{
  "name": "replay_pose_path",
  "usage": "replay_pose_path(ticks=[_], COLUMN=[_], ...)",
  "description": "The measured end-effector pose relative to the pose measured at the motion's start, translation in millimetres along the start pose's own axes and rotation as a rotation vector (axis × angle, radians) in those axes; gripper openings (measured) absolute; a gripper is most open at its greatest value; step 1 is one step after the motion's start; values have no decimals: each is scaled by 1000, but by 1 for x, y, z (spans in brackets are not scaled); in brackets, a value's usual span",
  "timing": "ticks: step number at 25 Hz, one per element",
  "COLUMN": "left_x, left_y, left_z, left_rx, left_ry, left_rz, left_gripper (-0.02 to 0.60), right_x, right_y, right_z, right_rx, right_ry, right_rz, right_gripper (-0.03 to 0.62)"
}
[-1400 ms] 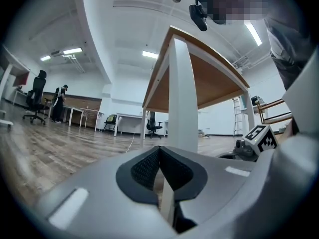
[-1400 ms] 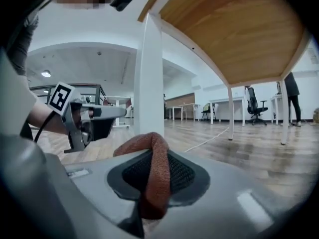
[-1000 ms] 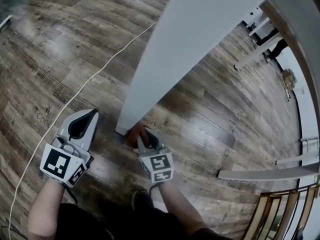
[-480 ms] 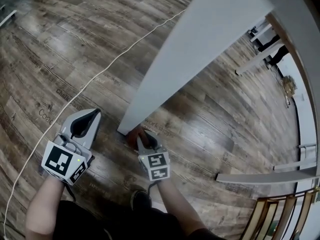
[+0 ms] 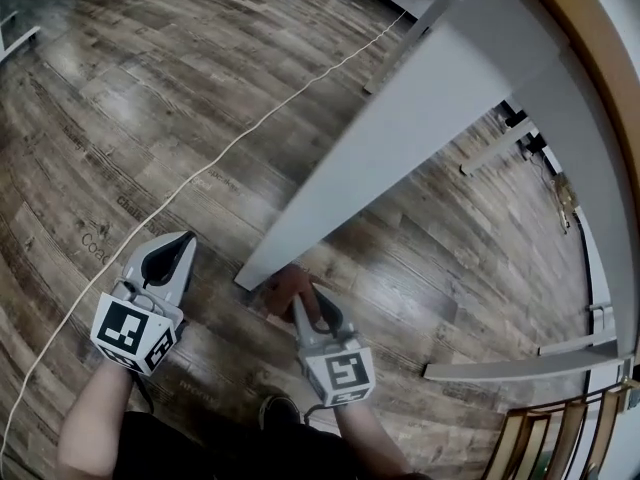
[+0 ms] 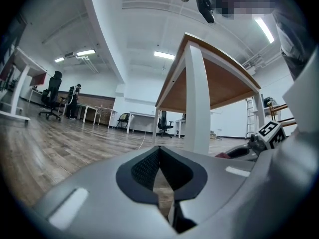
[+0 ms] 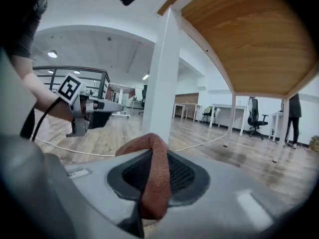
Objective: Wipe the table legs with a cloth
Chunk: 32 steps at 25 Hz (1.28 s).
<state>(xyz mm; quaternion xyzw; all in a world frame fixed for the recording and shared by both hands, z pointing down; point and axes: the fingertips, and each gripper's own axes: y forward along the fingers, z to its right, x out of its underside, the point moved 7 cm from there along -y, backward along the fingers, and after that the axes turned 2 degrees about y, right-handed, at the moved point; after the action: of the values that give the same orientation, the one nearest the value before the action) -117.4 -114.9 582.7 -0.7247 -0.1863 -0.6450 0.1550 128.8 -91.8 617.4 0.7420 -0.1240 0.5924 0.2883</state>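
A white table leg [image 5: 400, 143] slants down to its foot on the wood floor. At that foot lies a rust-red cloth [image 5: 284, 288], touching the leg's base. My right gripper [image 5: 303, 306] is shut on the cloth, and a fold of the cloth [image 7: 152, 156] stands up between the jaws of the right gripper [image 7: 154, 180], with the leg [image 7: 162, 78] just beyond. My left gripper [image 5: 170, 251] rests low, left of the leg, jaws closed on nothing. In the left gripper view, the left gripper [image 6: 160, 169] points past the leg [image 6: 197, 103].
A white cable [image 5: 205, 168] runs across the floor left of the leg. The wooden tabletop [image 7: 249, 39] hangs overhead. A wooden chair [image 5: 555, 428] stands at bottom right, my shoe [image 5: 280, 406] below the grippers. Other desks and office chairs [image 6: 52, 96] stand far off.
My right gripper has drawn back toward me and a little right, the cloth still at the leg's foot. The left gripper has barely moved. The head view has tilted.
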Motion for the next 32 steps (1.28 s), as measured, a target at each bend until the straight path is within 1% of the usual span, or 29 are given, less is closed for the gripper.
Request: replay_pose_path(ticks=[3, 5, 7, 9, 14, 19, 21, 23, 25, 27, 29, 32], left_x=[-2, -10, -19, -28, -60, -81, -92, -103, -115, -130, -146, -171], left_y=[-2, -2, -3, -6, -16, -26, -31, -36, -42, -47, -49, -42], left_z=[-4, -6, -12, -20, -37, -56, -64, -71, -73, -68, -61, -55], left_rx=[-5, 7, 16, 16, -13, -43, -45, -35, -6, 47, 98, 135], left_ry=[9, 36, 78, 102, 113, 89, 65, 34, 27, 46, 75, 98], left_rz=[7, 6, 9, 24, 82, 117, 122, 122, 97, 72, 78, 109], left_gripper=[19, 19, 20, 20, 20, 20, 20, 20, 20, 20, 20, 20], right_x=[-46, -74, -98, -117, -152, -189, -215, -242, -269, -297, -316, -328], right_y=[-15, -22, -26, -28, -34, -24, -18, -13, -7, -5, -9, -11], right_z=[-3, -7, -12, -16, -31, -61, -75, -86, -92, -96, -99, -98], right_rx=[10, 9, -4, -15, -37, -64, -54, -19, 23, 56, 91, 133], right_ry=[-38, -90, -136, -146, -149, -233, -280, -356, -414, -435, -469, -519], right_rz=[113, 166, 202, 228, 285, 281, 280, 240, 200, 219, 230, 219], right_gripper=[66, 66, 66, 66, 66, 66, 67, 66, 67, 66, 67, 67])
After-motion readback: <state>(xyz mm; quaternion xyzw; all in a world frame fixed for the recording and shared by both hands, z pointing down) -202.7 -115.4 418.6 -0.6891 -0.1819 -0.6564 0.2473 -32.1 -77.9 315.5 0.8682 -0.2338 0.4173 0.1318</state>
